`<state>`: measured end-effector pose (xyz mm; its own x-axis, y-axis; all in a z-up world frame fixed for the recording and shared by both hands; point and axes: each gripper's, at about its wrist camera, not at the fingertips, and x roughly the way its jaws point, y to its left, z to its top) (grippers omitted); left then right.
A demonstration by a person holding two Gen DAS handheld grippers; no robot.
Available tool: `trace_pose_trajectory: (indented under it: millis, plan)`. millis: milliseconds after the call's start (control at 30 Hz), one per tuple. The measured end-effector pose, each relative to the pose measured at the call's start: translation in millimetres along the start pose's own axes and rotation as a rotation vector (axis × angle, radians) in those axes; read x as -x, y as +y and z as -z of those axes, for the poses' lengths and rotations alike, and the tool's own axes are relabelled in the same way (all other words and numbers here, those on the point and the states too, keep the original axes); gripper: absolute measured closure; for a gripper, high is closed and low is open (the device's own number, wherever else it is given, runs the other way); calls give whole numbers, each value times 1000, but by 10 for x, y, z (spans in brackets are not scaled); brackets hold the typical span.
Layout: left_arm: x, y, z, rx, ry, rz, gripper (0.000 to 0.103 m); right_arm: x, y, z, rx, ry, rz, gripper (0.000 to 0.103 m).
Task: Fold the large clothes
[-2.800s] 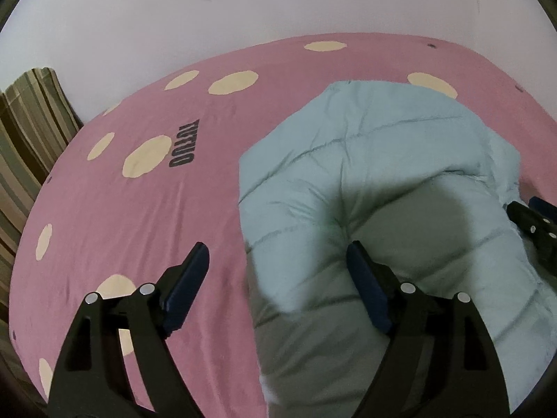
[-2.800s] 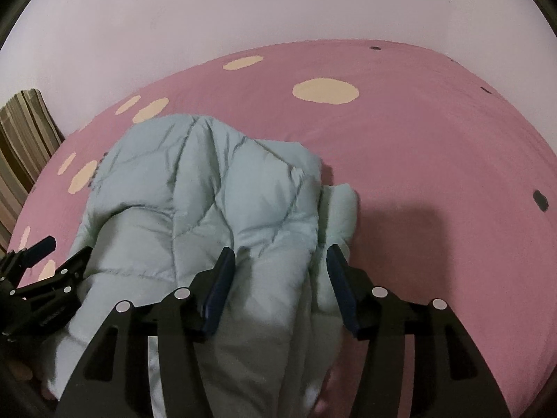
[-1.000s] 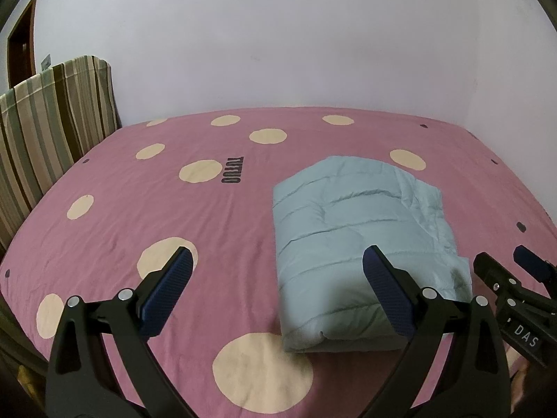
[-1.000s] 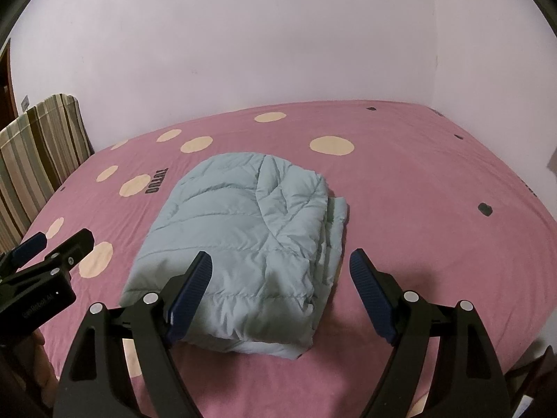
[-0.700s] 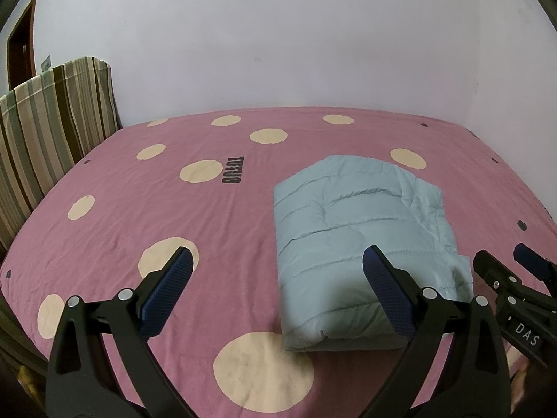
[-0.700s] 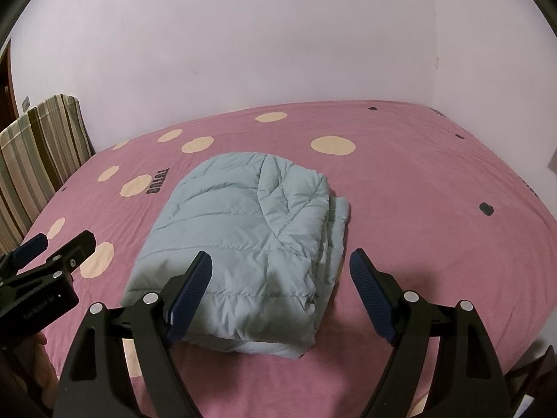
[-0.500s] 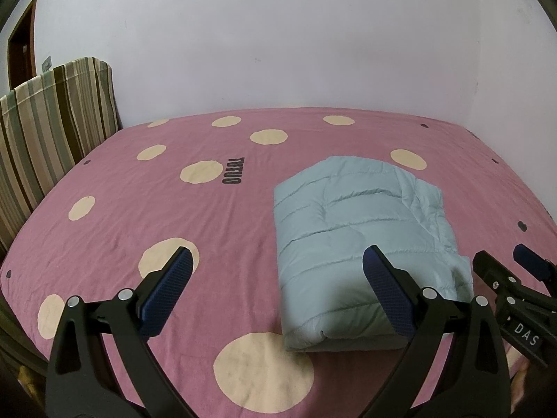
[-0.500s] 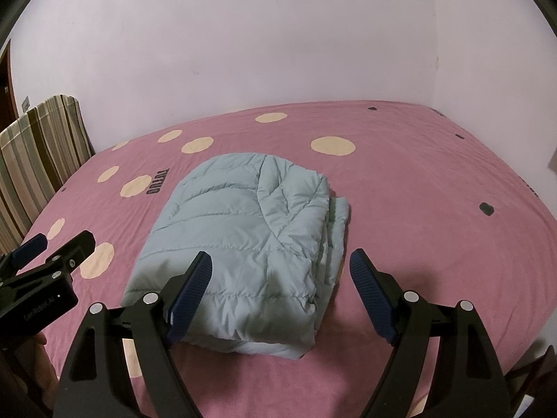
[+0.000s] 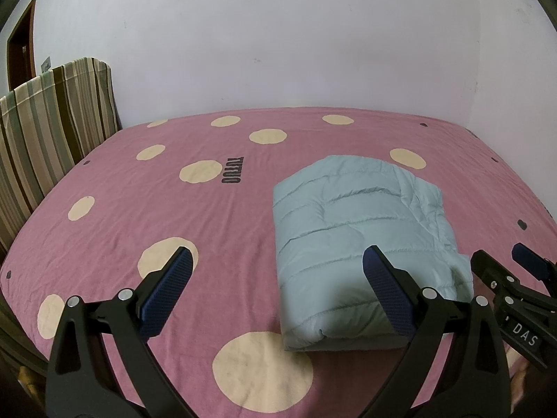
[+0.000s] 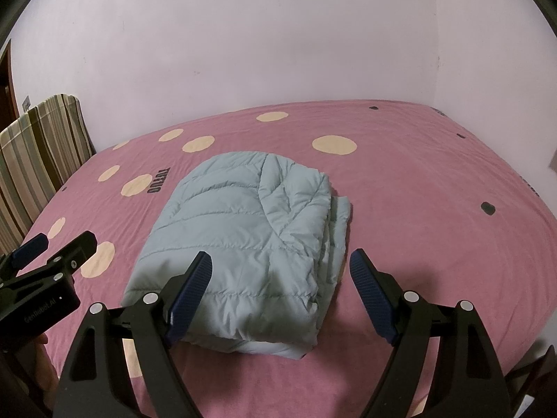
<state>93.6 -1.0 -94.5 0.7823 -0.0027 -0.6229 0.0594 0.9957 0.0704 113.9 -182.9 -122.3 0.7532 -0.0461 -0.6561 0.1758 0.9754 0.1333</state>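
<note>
A pale blue quilted jacket (image 9: 358, 223) (image 10: 250, 230) lies folded into a compact rectangle on the pink bed sheet with cream dots (image 9: 174, 209) (image 10: 435, 209). My left gripper (image 9: 275, 261) hangs open above the bed's near edge, left of the bundle, nothing between its blue pads. My right gripper (image 10: 280, 264) is open too, held back above the bundle's near end without touching it. Each gripper shows at the side of the other's view: the right gripper (image 9: 504, 271) and the left gripper (image 10: 52, 250).
A striped cushion or headboard (image 9: 52, 125) (image 10: 38, 153) stands against the wall at the left end of the bed. White walls (image 9: 278, 35) close the far side and right side. The sheet carries dark lettering (image 9: 231, 170) left of the jacket.
Since the oldest frames both grippers have drawn back and up from the jacket, which now lies flat and folded. Over the last second nothing has moved.
</note>
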Motion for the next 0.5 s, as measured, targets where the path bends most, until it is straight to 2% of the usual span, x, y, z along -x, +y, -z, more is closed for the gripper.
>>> trace_pose_trajectory:
  millis: [500]
  plan:
    - [12, 3, 10, -1, -7, 7, 5, 1, 17, 5, 1, 0, -1, 23]
